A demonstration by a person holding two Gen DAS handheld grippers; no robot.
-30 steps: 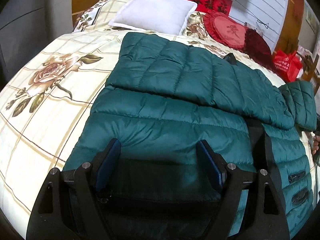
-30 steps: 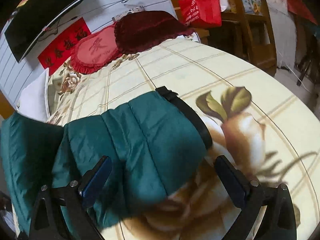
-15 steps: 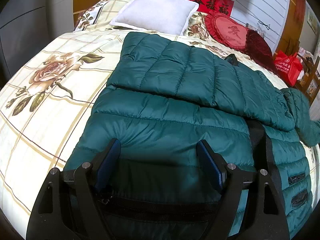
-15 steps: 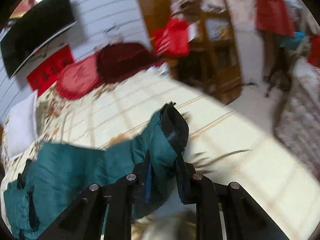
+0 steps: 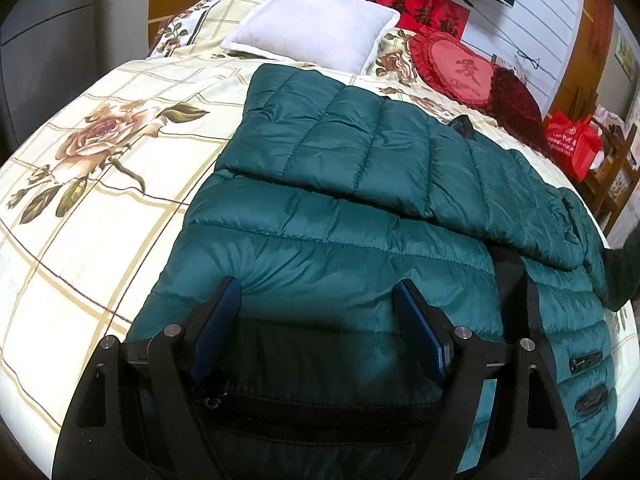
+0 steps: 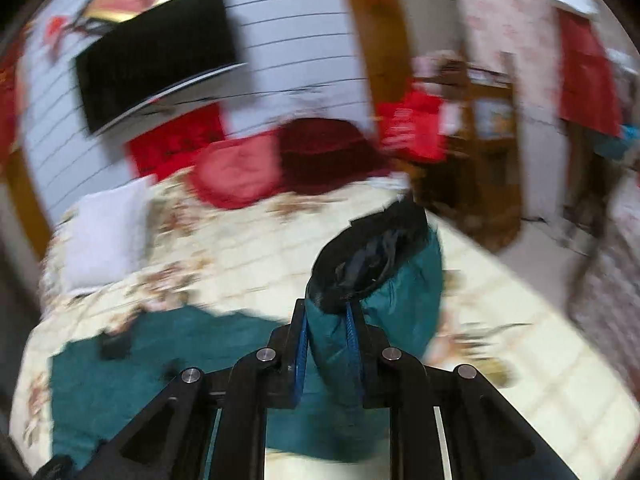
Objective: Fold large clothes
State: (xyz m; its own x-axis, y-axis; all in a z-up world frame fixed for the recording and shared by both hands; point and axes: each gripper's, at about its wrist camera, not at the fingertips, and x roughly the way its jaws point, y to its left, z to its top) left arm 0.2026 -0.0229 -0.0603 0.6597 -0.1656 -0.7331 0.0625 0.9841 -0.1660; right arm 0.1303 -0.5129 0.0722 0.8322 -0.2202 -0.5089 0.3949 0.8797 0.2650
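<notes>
lying across a bed (image 5: 100, 240) with a cream, checked cover printed with brown roses, a dark green quilted jacket (image 5: 340, 240) takes up the near and middle part of the mattress, one sleeve (image 5: 360, 148) folded flat over its body toward the head end. the left gripper (image 5: 318, 312) hovers low over the jacket's near hem with its blue pads standing wide apart; green fabric lies under and between them but neither pad presses on it. a black zip band runs along the hem just below the fingers.

the right gripper (image 6: 328, 340) is clamped on the jacket's other sleeve (image 6: 384, 280), its blue pads squeezing the green fabric just behind the black cuff, which bulges open above the fingers and is lifted clear of the bed. this view is heavily blurred.

at the head edge of the bed a white pillow (image 5: 316, 36) leans, with a red heart-shaped cushion (image 5: 456, 68) bearing a single embroidered chinese character and a dark maroon cushion (image 5: 516, 100) beside it toward the far right corner. on the white panelled wall behind hangs a red banner (image 5: 412, 0) with a row of black chinese characters, too small to read surely, and a black curved screen (image 6: 156, 56) above it. beyond the right edge of the bed a red bag (image 5: 572, 144) with white print, illegible, sits by wooden furniture.
</notes>
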